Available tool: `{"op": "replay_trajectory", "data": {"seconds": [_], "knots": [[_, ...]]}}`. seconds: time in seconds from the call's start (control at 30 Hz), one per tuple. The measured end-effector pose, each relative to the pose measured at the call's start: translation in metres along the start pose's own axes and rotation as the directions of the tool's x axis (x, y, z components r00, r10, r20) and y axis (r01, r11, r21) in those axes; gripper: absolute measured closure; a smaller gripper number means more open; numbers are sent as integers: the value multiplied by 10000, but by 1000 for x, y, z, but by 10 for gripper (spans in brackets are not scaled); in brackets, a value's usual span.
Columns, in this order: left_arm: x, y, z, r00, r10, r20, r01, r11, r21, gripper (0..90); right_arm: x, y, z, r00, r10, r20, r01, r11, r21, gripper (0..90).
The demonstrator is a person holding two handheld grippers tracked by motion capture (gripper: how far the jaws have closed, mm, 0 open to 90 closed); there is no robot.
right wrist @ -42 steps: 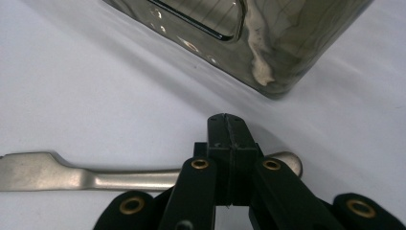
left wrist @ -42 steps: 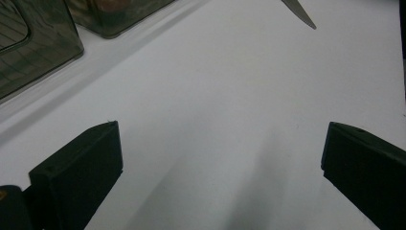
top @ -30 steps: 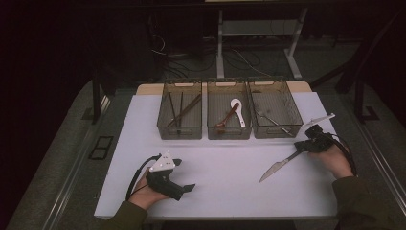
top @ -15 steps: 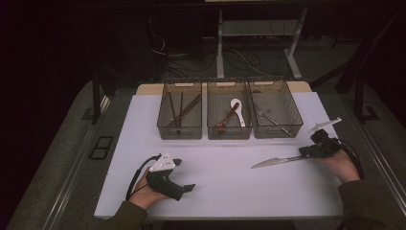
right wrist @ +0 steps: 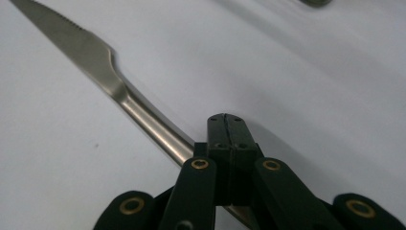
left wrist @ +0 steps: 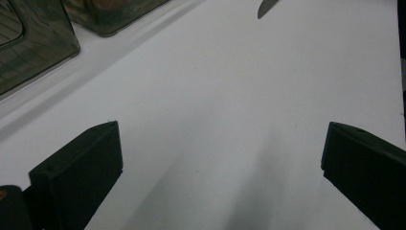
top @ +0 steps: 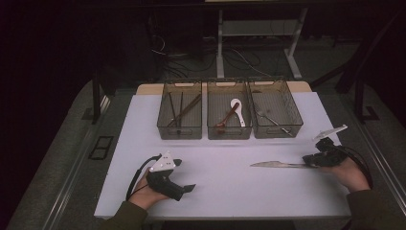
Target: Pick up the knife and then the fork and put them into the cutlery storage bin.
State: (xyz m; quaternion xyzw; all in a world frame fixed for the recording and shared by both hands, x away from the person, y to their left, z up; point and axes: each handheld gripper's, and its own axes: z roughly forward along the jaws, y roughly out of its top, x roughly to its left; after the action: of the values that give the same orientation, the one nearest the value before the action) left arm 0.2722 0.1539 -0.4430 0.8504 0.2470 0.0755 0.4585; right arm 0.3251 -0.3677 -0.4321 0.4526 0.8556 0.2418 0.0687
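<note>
At lower right, the right gripper [top: 317, 160] was clenched on a table knife's [top: 275, 165] handle; the left gripper [left wrist: 220, 158] stood wide open, empty.

The left gripper [top: 187, 188] rests near the front-left corner of the tabletop [top: 220, 187], held from below by the left hand [top: 143, 194], its fingers [left wrist: 79, 172] spread wide apart. The right gripper [top: 306, 162] sits by the right edge in the right hand [top: 349, 173], pointing toward the left edge, its fingers [right wrist: 225, 139] pressed together.
</note>
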Motion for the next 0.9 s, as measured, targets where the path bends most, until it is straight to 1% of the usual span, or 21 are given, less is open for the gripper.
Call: {"op": "replay_trajectory", "data": {"seconds": [0.17,0.37,0.5,0.57,0.63,0.67,0.73,0.8,0.87,0.9], "knots": [[0,0,0,10000,-12,3,12,10000,25,0,4,-7,-6,9998,-66,-196,68,9999,86,894],[0,0,0,10000,-3,14,3,10000,44,0,10,-13,-9,9986,-281,-441,293,9992,277,894],[0,0,0,10000,2,22,-2,10000,58,0,10,-14,-12,9981,-507,-349,519,9980,358,892],[0,0,0,10000,-1,18,1,10000,53,0,10,-12,-16,9972,-656,-362,661,9977,133,839],[0,0,0,10000,-8,14,8,10000,50,0,11,-9,-20,9944,-934,-493,938,9956,57,790],[0,0,0,10000,-3,13,3,10000,56,0,13,-7,-22,9931,-1077,-468,1080,9941,30,756],[0,0,0,10000,-2,15,2,10000,69,0,16,-3,-25,9877,-1480,-496,1489,9888,141,718],[0,0,1,10000,14,17,-14,10000,72,0,21,2,-25,9790,-1970,-519,1991,9792,387,675],[0,0,1,10000,21,25,-21,10000,71,0,26,6,-23,9631,-2637,-544,2671,9613,680,665],[0,0,1,10000,21,27,-21,10000,73,0,28,8,-22,9562,-2873,-559,2913,9530,835,662]]}}
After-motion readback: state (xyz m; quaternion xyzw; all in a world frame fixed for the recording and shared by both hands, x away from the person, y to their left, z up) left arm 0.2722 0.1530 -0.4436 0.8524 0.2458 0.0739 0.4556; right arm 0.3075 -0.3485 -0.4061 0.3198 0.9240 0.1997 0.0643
